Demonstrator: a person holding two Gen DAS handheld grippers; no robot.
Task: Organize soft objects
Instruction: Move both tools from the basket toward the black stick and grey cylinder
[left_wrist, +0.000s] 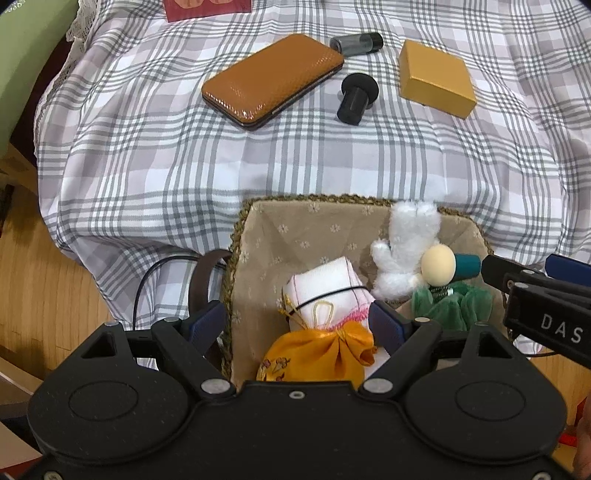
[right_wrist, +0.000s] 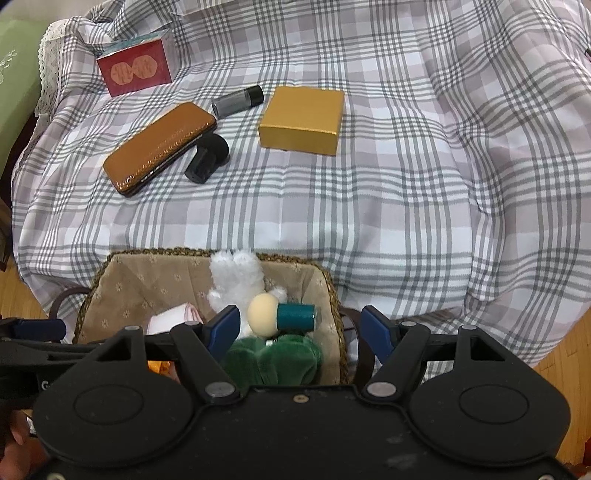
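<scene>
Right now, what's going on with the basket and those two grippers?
Both grippers hang open over the lined basket, holding nothing: the left gripper above the orange pouch and white rolled cloth, the right gripper above the green scrunchie and sponge applicator. The white plush is in too. Only hard items remain on the checked cloth.

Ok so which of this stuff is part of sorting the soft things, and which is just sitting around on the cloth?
Part of the job, all in the lined basket:
white plush toy
rolled white sock
orange satin pouch
green scrunchie
sponge-headed applicator

Just lying about on the checked cloth:
brown case
gold box
black stamp-shaped piece
grey tube
red box
</scene>
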